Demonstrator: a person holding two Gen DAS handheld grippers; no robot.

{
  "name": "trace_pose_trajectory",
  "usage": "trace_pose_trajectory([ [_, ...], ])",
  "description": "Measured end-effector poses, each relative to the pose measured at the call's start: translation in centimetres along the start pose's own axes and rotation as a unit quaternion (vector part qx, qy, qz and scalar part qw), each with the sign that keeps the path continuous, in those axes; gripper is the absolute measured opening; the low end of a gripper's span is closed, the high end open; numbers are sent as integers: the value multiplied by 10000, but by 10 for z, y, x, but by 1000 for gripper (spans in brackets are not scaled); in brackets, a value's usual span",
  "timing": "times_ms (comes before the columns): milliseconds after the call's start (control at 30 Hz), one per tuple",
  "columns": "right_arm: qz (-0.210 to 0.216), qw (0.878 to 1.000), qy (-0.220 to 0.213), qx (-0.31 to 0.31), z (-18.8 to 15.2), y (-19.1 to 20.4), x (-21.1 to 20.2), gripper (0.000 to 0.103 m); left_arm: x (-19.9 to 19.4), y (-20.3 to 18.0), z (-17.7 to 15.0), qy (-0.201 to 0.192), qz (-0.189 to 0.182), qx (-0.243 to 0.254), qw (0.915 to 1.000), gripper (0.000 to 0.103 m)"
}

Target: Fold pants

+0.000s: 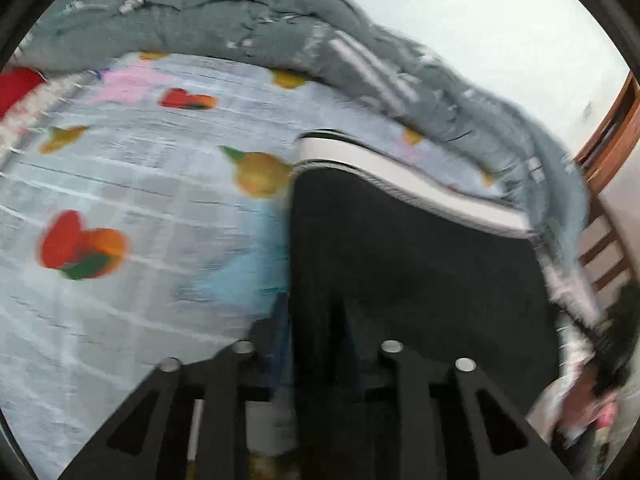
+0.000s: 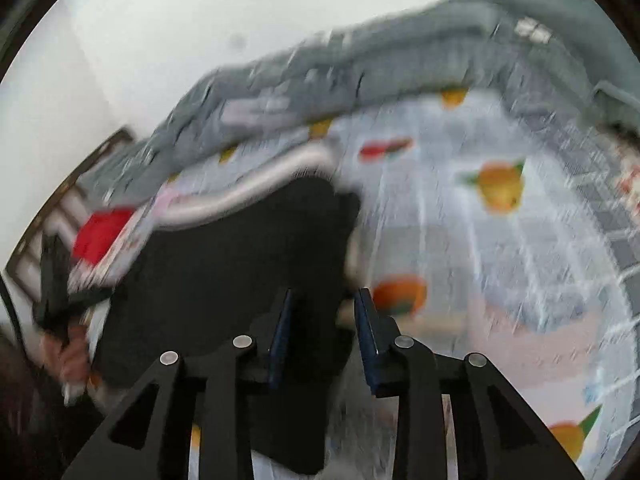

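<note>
1. Left wrist view: the black fabric pants with a white band along one edge (image 1: 400,248) fill the centre and lower right of the frame, lying on a pale blue checked bedsheet printed with fruit (image 1: 132,184).
2. The white band runs diagonally from mid-frame toward the right edge, facing a rumpled grey quilted blanket (image 1: 248,12) that arcs across the top.
3. The left gripper (image 1: 316,320) sits at the bottom centre, its fingers dark and blurred against the black cloth; the pants' left edge runs straight between them, but I cannot tell whether the pads are pressing on it.
4. A brown wooden slatted frame (image 1: 608,136) shows at the far right edge.
5. Right wrist view: the same pants (image 2: 224,280) occupy the centre-left, white band toward the upper left, everything smeared by motion blur.
6. The right gripper (image 2: 324,320) is at the lower centre, blue-padded fingers (image 2: 280,336) standing apart with a clear gap; black cloth lies in that gap and under the left pad, yet the pads do not visibly pinch it.
7. At the left edge of this view, the other gripper's black frame appears with a hand (image 2: 72,356) around it.
8. The fruit-print sheet (image 2: 500,280) spreads across the right half, the grey blanket (image 2: 400,60) along the top.
</note>
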State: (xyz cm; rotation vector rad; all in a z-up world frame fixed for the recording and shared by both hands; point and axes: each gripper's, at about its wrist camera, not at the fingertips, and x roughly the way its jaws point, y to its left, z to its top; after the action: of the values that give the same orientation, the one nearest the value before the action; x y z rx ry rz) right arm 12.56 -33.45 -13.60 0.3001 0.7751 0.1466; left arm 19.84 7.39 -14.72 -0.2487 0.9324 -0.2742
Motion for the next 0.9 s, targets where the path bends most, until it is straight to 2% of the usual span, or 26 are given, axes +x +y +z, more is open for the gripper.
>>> trace_pose_trajectory([
  [33,-68,9999,-105,-15,9,4,2,41,-4,1,-1,-92,163,87,9998,36],
  [67,-78,9999,-115,-42,21,9,7,46,-8,1,-3,-197,211,140,9995,44],
  [100,-92,9999,-70,-47,33,11,15,47,-12,0,-5,-282,196,149,9993,50],
  [200,-197,9989,424,-64,61,14,55,47,-21,-1,-7,-419,38,131,9990,51],
  [233,-315,9972,673,-54,65,14,69,40,-22,-1,-6,-429,44,144,9990,51],
  [267,-285,9960,849,-62,66,16,81,14,-26,-3,-6,-465,84,200,9987,51],
  [300,-238,9960,843,-185,65,20,81,13,-30,-5,-6,-536,160,284,9980,51],
  [333,-278,9972,568,-399,63,26,69,11,-37,-5,-7,-608,225,362,9972,51],
  [367,-103,9988,97,-462,59,26,46,11,-42,-7,-7,-699,318,480,9959,51],
  [400,2,9989,-189,-418,51,22,32,11,-45,-10,-8,-742,362,559,9950,51],
  [433,-280,9987,-165,-402,41,19,32,10,-46,-12,-8,-781,399,665,9939,51],
  [467,-651,9969,178,-415,31,14,49,11,-45,-17,-6,-803,423,781,9928,51],
  [500,-830,9948,409,-417,25,11,64,11,-44,-20,-4,-813,434,827,9923,51],
  [567,-1017,9929,263,-550,20,12,63,16,-41,-31,1,-821,488,913,9912,51],
  [633,-1075,9924,242,-546,32,19,45,16,-39,-43,9,-915,334,989,9903,51],
  [733,-903,9940,-211,-585,49,40,21,18,-34,-62,27,-1009,230,965,9899,51],
  [833,-835,9910,-251,-1019,61,72,32,20,-17,-88,52,-965,-91,1062,9896,51],
  [900,-859,9902,-46,-1096,66,83,59,20,7,-105,61,-917,-60,1380,9862,52],
])
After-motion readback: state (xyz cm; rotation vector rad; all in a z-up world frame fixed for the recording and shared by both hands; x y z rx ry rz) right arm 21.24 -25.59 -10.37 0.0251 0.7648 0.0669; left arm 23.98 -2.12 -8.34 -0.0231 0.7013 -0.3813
